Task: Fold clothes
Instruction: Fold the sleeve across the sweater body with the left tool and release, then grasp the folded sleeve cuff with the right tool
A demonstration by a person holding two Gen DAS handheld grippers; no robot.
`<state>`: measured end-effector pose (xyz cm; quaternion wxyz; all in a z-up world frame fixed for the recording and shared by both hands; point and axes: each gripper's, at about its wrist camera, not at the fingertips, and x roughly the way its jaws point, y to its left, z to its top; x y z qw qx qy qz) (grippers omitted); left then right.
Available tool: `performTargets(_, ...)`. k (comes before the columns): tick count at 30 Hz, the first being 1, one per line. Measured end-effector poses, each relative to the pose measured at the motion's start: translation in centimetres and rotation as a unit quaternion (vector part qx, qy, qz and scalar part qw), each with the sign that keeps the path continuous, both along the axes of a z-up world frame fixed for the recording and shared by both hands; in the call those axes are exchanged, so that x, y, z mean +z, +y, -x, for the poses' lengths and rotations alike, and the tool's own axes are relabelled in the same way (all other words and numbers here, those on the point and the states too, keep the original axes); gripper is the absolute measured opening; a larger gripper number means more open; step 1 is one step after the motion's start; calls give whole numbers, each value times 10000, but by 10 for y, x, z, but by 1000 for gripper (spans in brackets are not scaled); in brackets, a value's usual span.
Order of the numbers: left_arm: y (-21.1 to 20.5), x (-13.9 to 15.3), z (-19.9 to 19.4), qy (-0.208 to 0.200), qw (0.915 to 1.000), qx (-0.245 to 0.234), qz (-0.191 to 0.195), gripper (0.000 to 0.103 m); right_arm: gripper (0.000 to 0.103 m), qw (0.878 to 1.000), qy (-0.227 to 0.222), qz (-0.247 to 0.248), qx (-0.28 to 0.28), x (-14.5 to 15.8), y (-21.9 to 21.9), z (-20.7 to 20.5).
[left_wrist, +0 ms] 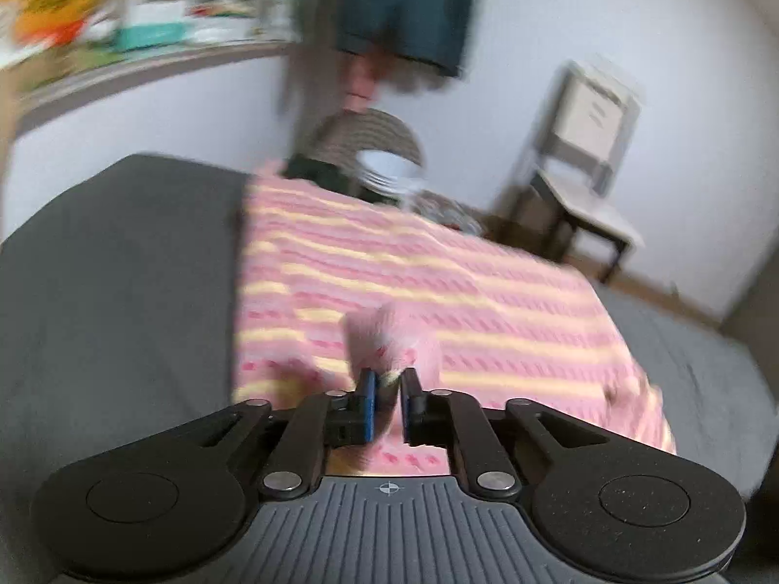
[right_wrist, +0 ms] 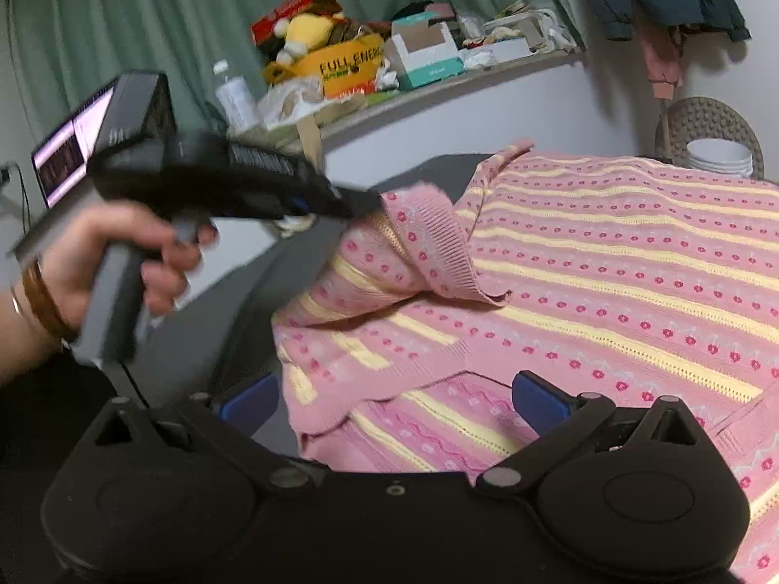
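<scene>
Pink sweater [right_wrist: 608,263] spread flat on my grey bed [left_wrist: 121,263], my left gripper [left_wrist: 389,384] pinching its cuff [right_wrist: 428,238], my right gripper [right_wrist: 394,399] wide apart over the hem.

Sweater [right_wrist: 608,282] on bed [left_wrist: 121,253], shelf [right_wrist: 438,82] behind

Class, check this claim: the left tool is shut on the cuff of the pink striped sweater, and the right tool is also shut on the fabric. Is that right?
Not quite. The right tool is open, its blue fingers spread apart either side of the pink striped sweater, as the right wrist view shows. The left tool is indeed shut on the cuff.
</scene>
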<state>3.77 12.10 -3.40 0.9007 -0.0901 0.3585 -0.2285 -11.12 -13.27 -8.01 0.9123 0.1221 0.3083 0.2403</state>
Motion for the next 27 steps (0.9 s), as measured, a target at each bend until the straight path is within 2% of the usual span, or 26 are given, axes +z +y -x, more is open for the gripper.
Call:
performTargets(1,11,1,-2,92,9998,155,49,33,103,10000,4,84,43,-1,2,-1)
performTargets(2,22,1,-3,203,9994,283,-51,55,103,9998,9,166,93,-1,5,-1)
performTargets(4,34,2,2,158,9978,433,-472,77,103,9990,-61,375,238,1,11,-2)
performTargets(5,37,4,6,10,9969,414,-664,81,103,9983,-102,484,314,2,15,-3)
performTargets(8,37,3,15,-264,9904,-146,-1350,82,103,9954,-304,758,494,9,26,-8)
performTargets(10,28,-6,15,-291,9766,-450,-2081,82,103,9948,-361,808,499,15,30,-17)
performTargets(12,22,-19,8,-48,9636,-625,-2598,82,103,9957,-296,763,424,21,30,-34)
performTargets(14,25,-26,2,238,9659,-732,-2473,81,100,9981,-117,567,229,25,26,-58)
performTargets(16,33,-31,-3,478,9712,-771,-2204,81,93,9995,311,-29,-7,26,14,-91)
performTargets(19,49,-36,-7,743,9803,-682,-1697,81,85,9901,1146,-767,-270,17,6,-137)
performTargets(21,54,-44,-5,834,9822,-672,-1544,78,84,9827,1618,-818,-371,9,10,-163)
performTargets(24,51,-56,-7,945,9807,-889,-1462,57,84,9780,1965,-636,-304,-3,26,-189)
performTargets(25,48,-57,-7,944,9809,-1002,-1376,45,83,9761,2069,-595,-287,-6,31,-196)
performTargets(26,48,-54,-5,901,9821,-1113,-1228,36,83,9743,2156,-559,-331,-11,34,-201)
performTargets(27,50,-50,-1,826,9837,-1188,-1070,32,78,9732,2206,-513,-390,-15,37,-203)
